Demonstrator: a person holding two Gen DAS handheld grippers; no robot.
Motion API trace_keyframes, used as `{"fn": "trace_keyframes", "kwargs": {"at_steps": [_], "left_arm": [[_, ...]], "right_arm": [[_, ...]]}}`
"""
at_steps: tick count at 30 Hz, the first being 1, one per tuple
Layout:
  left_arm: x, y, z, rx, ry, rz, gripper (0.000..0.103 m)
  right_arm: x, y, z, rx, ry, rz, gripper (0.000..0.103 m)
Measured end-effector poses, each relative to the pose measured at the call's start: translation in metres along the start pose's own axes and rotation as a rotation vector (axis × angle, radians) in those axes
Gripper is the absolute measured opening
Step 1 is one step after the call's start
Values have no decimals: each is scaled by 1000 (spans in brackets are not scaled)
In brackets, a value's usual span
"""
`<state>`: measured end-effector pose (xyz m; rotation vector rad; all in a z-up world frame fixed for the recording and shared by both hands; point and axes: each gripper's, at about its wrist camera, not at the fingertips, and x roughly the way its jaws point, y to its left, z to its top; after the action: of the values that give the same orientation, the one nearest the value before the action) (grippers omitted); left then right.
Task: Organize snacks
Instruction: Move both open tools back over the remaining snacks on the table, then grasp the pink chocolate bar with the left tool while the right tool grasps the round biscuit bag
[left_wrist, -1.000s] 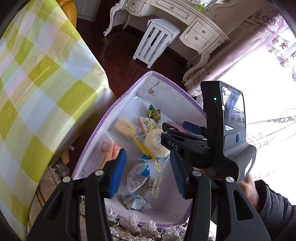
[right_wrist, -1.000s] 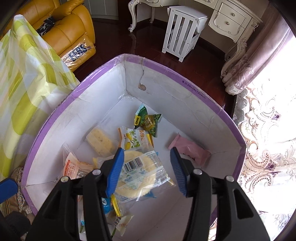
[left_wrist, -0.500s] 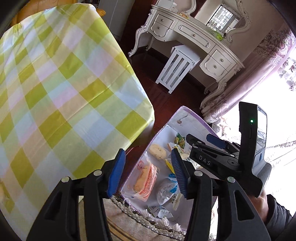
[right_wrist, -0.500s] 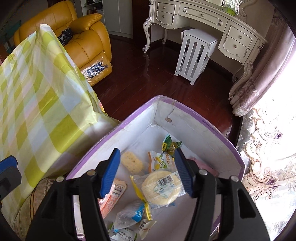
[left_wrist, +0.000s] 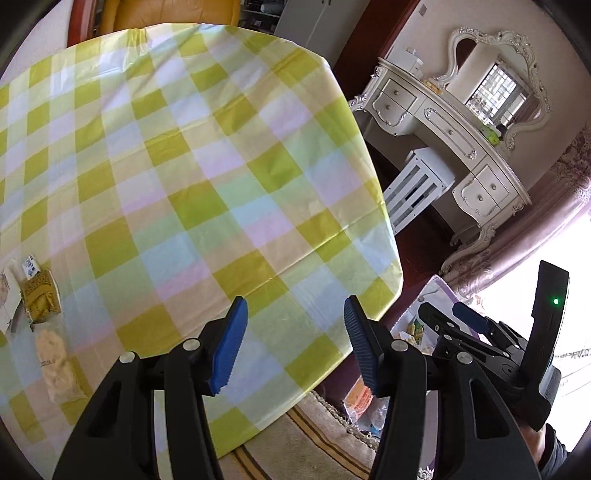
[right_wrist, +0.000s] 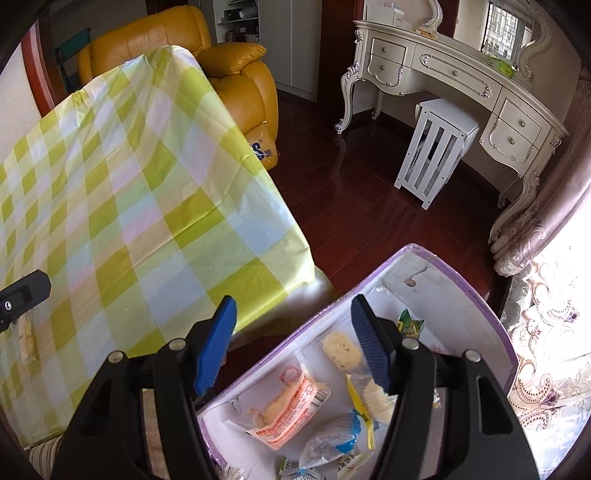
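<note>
Both tongs, left (left_wrist: 293, 343) and right (right_wrist: 291, 341), have just been opening, nothing between them; we see cracker packet (left_wrist: 55, 363) lying lengthwise toward table's (left_wrist: 207, 177) far edge.

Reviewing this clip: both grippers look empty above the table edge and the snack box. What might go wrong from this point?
1. The remaining snack packets lie at the far left of the checked tablecloth, away from the left gripper; a long reach might drag the loose cloth.
2. The two grippers are close together; the right gripper, jaws just opened and empty, could bump the left one.
3. The purple-rimmed box sits on the floor below the table edge, so a dropped packet may miss it.
</note>
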<state>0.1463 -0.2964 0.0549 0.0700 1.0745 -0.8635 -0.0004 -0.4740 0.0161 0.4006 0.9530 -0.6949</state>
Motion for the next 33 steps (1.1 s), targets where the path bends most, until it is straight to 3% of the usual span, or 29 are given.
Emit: {"fn": "trace_keyframes", "kwargs": {"at_steps": [10,33], "left_arm": [[-35,63,7,-106,-83,81,53],[-84,189,-12,-345,-171,212,54]], "right_arm": [[-10,62,5,-82,-34,79,66],[-19,207,1,-226,-67,276,70]]}}
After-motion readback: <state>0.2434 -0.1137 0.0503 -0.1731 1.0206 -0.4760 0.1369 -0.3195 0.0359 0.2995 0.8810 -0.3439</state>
